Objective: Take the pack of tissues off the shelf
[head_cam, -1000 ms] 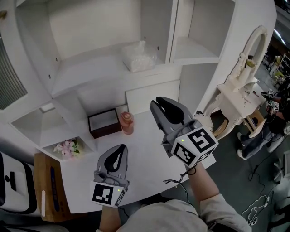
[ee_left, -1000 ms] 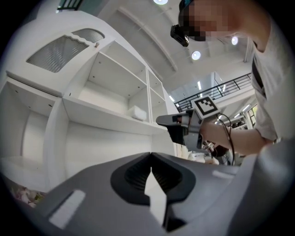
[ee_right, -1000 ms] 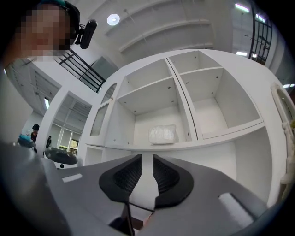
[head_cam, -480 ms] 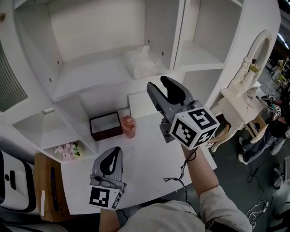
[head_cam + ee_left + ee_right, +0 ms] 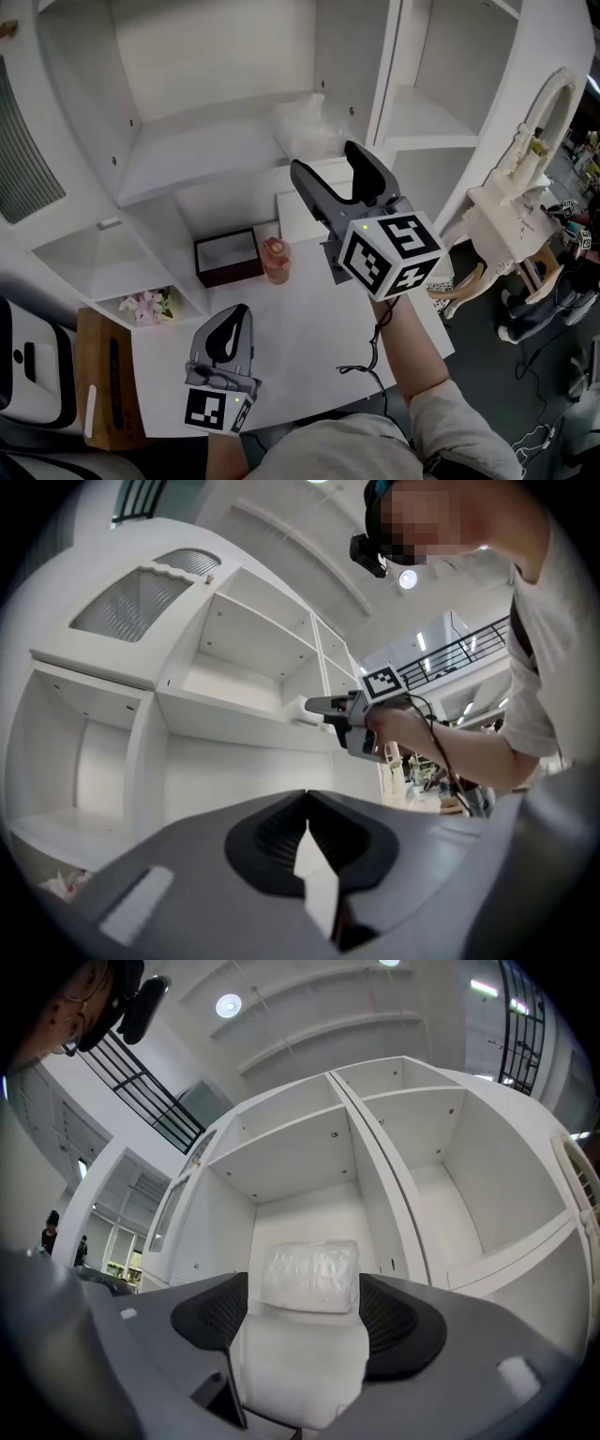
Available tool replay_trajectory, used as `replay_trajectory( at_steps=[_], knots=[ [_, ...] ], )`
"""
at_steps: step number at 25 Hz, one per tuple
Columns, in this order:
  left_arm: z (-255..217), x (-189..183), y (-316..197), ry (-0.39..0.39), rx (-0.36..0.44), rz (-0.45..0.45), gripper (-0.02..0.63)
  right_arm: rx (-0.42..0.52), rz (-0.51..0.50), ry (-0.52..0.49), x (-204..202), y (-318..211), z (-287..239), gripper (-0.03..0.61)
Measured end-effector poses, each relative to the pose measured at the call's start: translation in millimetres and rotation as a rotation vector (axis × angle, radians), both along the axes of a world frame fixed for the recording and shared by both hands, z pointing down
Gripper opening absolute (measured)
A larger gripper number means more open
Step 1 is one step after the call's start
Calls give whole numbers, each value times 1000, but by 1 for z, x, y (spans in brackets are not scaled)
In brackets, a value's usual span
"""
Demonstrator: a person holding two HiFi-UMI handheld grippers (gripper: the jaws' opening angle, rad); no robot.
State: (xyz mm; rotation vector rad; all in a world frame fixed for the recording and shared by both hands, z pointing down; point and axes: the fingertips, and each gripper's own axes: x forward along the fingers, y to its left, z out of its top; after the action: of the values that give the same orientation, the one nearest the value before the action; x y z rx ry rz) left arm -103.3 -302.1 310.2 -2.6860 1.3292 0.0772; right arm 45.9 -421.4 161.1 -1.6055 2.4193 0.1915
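Tissue pack (image 5: 309,129) is noted flat at the right end of the shelf (image 5: 187,159), long axis along the shelf's front edge. Bare shelf is left of it. Right gripper (image 5: 326,161) jaws are opening, pack untouched. Left gripper (image 5: 234,328) jaws are pressed together.

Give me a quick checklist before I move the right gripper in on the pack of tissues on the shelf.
1. Right gripper jaws opening, nothing gripped: ok.
2. Pack of tissues centred between those jaws in the right gripper view: ok.
3. Jaws touching the pack: not ok, not yet.
4. Shelf beside the pack holds nothing else: ok.
5. Left gripper shut, low over the table, out of the way: ok.
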Motion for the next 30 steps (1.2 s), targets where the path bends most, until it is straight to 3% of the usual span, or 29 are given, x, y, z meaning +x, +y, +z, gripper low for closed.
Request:
replay_trajectory(
  at_steps=[7,9,12,15,30],
  knots=[
    [2,-15,0,0,-7,-43,2,13,73,12,-7,-17,0,375],
    [2,-17,0,0,-5,-47,3,3,85,8,-3,-20,4,326],
    [3,-17,1,-1,-6,-47,2,8,98,6,3,-18,5,173],
    [3,-16,2,-6,-6,-41,2,26,100,-1,6,-13,4,133],
    [3,-7,10,-9,-5,6,2,92,85,26,3,24,3,117]
  ],
)
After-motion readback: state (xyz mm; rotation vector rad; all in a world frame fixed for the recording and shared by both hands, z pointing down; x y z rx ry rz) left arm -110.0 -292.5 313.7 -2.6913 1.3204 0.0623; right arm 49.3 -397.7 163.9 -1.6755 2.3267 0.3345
